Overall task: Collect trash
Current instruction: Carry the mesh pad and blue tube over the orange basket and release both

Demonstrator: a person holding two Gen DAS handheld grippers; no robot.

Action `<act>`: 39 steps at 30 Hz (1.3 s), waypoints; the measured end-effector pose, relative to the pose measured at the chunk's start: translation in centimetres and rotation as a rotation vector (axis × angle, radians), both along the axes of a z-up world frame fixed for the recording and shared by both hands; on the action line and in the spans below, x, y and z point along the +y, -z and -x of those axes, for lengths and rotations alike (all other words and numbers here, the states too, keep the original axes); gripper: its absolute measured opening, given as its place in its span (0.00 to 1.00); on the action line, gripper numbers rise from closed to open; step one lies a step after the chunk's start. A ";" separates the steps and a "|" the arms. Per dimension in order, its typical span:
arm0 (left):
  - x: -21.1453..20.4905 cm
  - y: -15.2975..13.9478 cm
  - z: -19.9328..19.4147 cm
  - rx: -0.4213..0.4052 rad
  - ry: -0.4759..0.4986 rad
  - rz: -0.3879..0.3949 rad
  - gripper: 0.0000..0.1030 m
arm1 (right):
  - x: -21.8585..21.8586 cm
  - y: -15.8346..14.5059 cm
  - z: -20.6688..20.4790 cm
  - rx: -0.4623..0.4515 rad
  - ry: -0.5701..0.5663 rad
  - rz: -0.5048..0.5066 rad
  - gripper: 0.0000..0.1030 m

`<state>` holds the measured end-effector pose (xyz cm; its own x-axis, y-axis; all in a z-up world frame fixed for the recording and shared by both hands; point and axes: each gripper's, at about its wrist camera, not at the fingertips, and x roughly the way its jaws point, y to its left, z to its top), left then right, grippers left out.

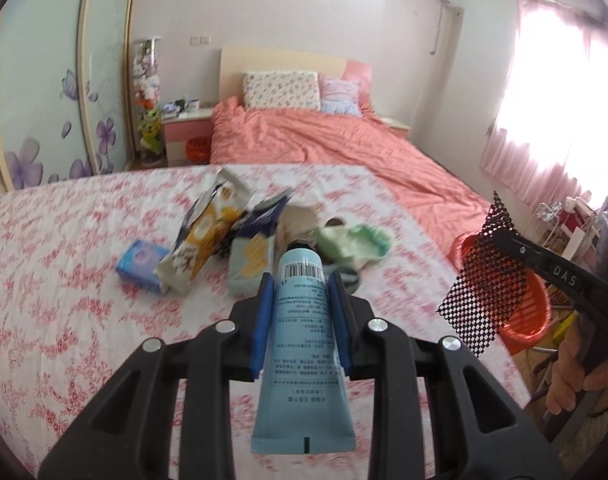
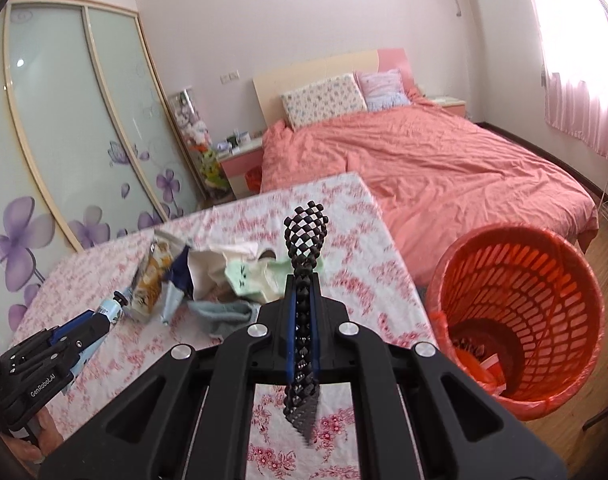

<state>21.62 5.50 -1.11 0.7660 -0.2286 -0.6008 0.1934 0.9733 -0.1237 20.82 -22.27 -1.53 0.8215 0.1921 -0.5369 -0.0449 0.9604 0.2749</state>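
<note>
One blue tube (image 1: 301, 340) is sitting between the jaws of the left gripper (image 1: 301, 280), which are pressing on its sides just below the black cap. One black mesh sheet (image 2: 304, 312) is standing edge-on in the right gripper (image 2: 302, 292), whose jaws are pinching it nearly closed. Both are hovering above the flowered worktop (image 1: 63, 320). Lying there are two snack pouches (image 1: 203, 236), one small blue packet (image 1: 141, 264) and one pale green cloth (image 1: 354, 242), heaped together. One orange basket (image 2: 544, 280) is standing beside the worktop, with some litter at its bottom.
</note>
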 end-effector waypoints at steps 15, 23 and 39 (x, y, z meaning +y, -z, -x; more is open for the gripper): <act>-10.7 -3.8 -1.5 -0.071 0.200 0.066 0.27 | -8.2 -2.3 1.2 -0.075 0.169 -0.018 0.06; -19.1 -3.3 -2.6 -0.064 0.342 0.092 0.27 | -14.8 -1.7 1.7 -0.075 0.299 -0.049 0.06; -31.5 2.8 -6.7 0.027 0.484 0.053 0.28 | -21.5 2.6 -0.5 -0.011 0.350 -0.154 0.07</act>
<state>28.33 -25.96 -3.93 0.5487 -0.5853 -0.5969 0.6181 0.7648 -0.1818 21.34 -43.81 -4.09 0.8574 -0.0235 -0.5141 0.2749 0.8654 0.4190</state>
